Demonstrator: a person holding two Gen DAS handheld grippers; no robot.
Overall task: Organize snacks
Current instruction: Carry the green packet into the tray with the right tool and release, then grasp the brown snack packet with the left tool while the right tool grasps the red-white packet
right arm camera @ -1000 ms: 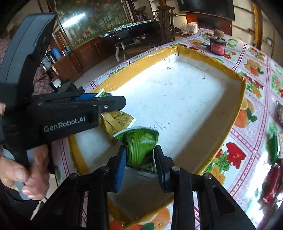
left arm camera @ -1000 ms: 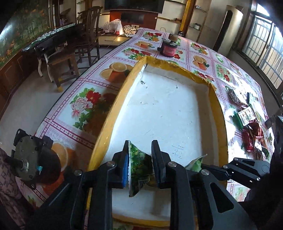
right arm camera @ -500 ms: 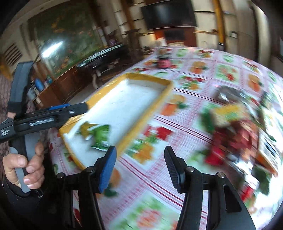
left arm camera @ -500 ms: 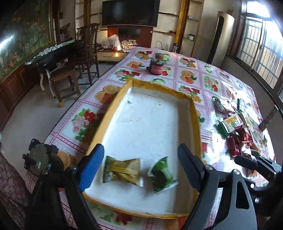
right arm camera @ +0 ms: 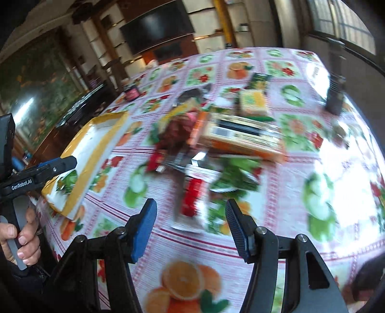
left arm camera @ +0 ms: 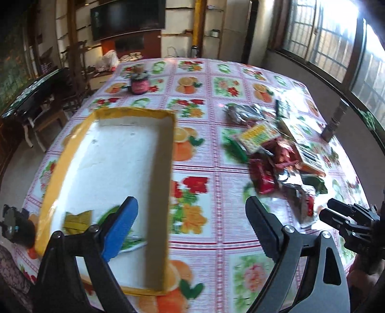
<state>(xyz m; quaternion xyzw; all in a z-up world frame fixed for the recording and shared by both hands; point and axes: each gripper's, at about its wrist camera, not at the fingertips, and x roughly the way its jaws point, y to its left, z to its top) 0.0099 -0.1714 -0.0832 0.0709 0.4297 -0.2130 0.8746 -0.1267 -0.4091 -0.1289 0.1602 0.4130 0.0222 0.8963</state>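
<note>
Risk — blurred approach may nudge heaped foil snack packets [right arm camera: 192,207] | right gripper [right arm camera: 191,228] fingers opening, empty | left gripper [left arm camera: 191,228] fingers opening, empty

A counter [left arm camera: 216,240] covered by a pink checked cloth printed with oranges and flowers fills most of both views. A small dark jar [left arm camera: 139,83] with a red label stands near its far edge. Beyond, a black television [left arm camera: 127,18] hangs on the wall at upper left, wooden chairs [left arm camera: 77,72] stand left, and barred windows [left arm camera: 336,36] line the upper right.
</note>
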